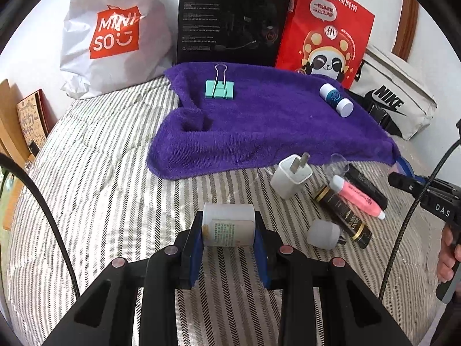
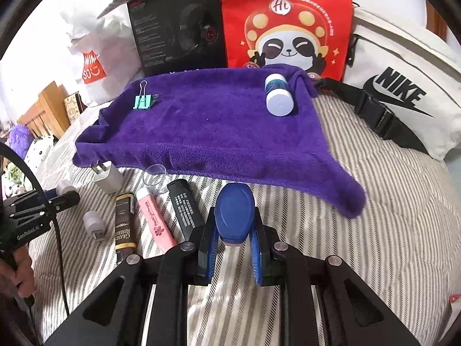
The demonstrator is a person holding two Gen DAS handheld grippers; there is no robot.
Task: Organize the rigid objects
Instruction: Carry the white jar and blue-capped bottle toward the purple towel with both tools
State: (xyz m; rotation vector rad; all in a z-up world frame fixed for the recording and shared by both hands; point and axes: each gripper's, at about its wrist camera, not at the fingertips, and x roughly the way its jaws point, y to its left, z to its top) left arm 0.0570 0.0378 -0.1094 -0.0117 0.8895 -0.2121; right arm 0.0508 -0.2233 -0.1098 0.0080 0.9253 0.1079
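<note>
Surface: a striped bedspread fills both views, with a purple towel spread across the middle.
Backdrop: white Miniso bag, black box, red panda bag and white Nike bag along the top.
Left gripper: clenched on a white bottle lying crosswise between its pads, lower centre of the left view.
Right gripper: clamped on a blue oval case — lower centre of the right view, just below the towel's near edge.
On towel: a green binder clip upper left, a blue-and-white bottle upper right.
Loose pile: white charger, pink tube, two dark tubes and a small white cap — right of the left gripper.
</note>
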